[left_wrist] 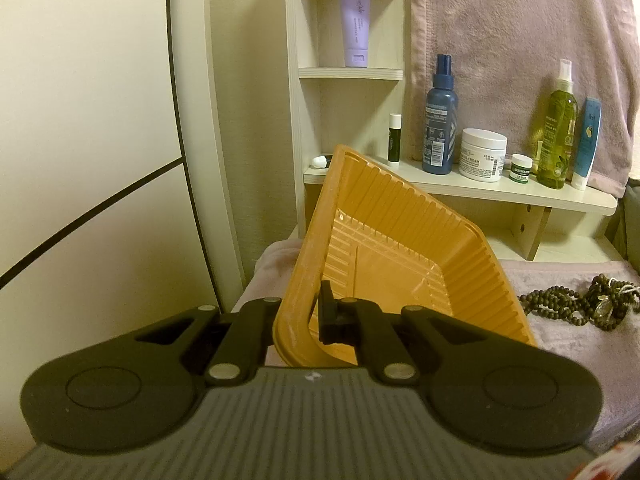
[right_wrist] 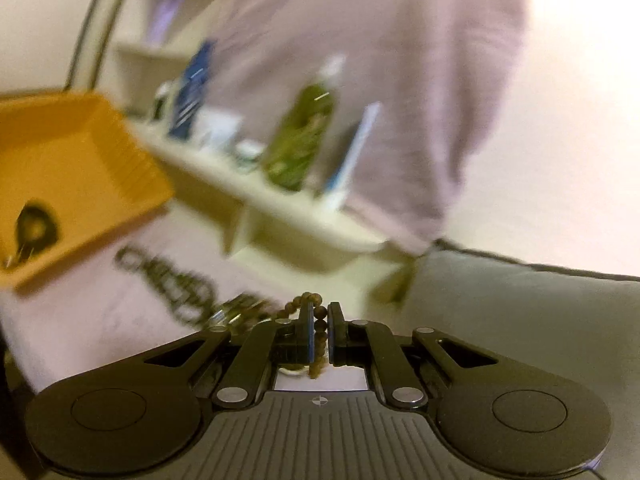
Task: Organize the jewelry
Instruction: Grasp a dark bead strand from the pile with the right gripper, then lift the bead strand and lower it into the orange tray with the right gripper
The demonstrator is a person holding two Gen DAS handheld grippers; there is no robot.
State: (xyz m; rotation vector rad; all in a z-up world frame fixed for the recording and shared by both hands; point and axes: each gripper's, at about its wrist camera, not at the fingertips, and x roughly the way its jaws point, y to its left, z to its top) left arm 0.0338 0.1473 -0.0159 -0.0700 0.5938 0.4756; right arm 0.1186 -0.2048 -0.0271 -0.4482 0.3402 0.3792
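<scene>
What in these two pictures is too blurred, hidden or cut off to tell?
- Right wrist view: the dark thing inside the orange tray is smeared by motion blur.
- Right wrist view: the bead strand in the right gripper passes behind its fingers; length unclear.
- Left wrist view: the left gripper hides the tray rim it clamps.
- Left wrist view: jar labels too small.

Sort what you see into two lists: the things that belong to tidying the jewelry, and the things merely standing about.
Part of the job:
- orange tray, gripped at its rim by the left gripper
- wooden bead strand, pinched in the right gripper
- bead pile on the pink towel

Standing about:
- blue spray bottle
- cream jar
- green bottle
- purple tube
</scene>
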